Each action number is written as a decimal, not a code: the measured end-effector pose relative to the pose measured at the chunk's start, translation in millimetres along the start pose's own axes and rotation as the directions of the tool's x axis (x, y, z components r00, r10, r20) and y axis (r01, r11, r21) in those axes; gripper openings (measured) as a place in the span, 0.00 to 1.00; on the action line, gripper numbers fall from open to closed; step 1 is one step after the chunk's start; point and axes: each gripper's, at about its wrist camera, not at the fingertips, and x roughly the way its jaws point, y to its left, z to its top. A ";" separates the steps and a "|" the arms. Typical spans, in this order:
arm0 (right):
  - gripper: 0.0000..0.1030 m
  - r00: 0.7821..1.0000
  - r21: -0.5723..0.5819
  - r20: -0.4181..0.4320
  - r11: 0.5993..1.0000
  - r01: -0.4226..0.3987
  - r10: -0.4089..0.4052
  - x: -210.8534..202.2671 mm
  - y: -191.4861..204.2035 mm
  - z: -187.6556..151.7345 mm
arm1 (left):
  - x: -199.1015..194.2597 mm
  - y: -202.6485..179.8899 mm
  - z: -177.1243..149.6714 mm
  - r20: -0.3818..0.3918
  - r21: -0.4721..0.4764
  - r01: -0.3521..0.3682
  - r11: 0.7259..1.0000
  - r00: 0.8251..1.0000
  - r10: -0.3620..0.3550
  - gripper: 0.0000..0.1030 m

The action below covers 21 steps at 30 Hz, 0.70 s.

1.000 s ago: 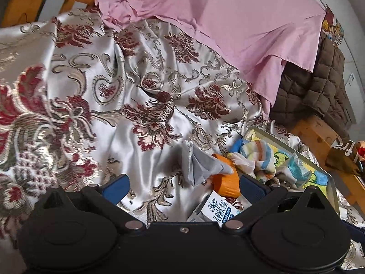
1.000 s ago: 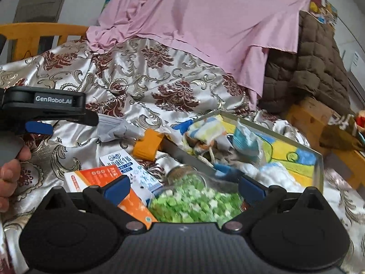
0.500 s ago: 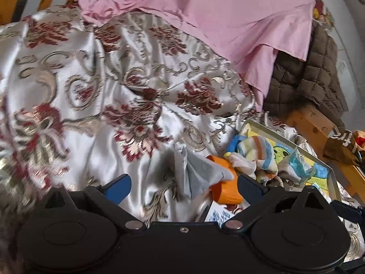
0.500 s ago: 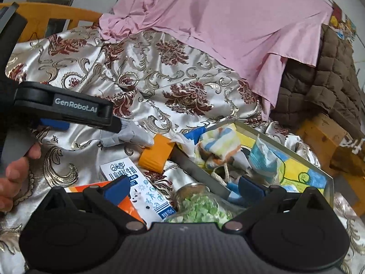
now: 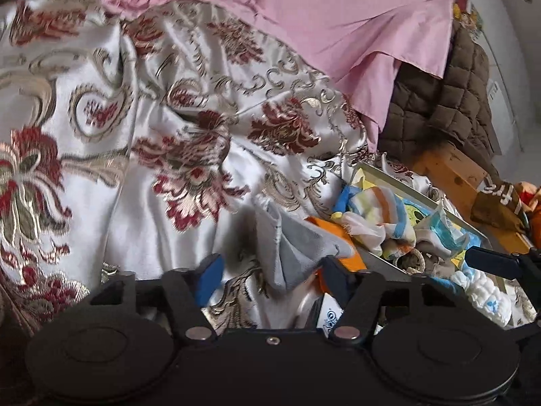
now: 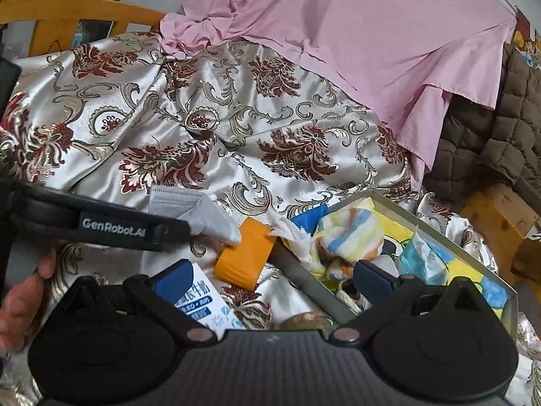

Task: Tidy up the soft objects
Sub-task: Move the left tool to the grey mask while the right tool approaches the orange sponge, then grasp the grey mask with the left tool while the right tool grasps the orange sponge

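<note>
glossy satin bedspread (image 5: 175, 169), matt pink sheet (image 6: 372, 27), wooden bedframe (image 6: 67, 10)

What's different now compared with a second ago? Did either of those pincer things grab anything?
The left gripper has moved in on the grey cloth; its jaws are closing with the cloth between them, not yet pinched. The right gripper slid left over the bedspread, still open and empty. The orange block, tray and pink sheet stayed put.
</note>
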 end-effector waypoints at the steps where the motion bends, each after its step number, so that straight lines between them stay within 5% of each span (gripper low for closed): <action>1: 0.99 1.000 0.005 -0.008 1.000 0.000 0.000 2.8 -0.4 1.5 | 1.1 2.0 0.1 -0.005 -0.012 0.002 1.000 1.000 -0.002 0.56; 12: 0.90 0.992 0.099 -0.112 0.994 -0.051 0.062 35.5 -3.7 12.9 | 3.4 5.3 -2.3 -0.005 -0.033 0.010 0.999 1.000 -0.010 0.41; 21: 0.87 0.982 0.148 -0.170 0.987 -0.062 0.087 52.5 -6.2 11.9 | 3.7 10.3 -3.2 -0.005 -0.065 0.015 0.998 1.000 -0.016 0.39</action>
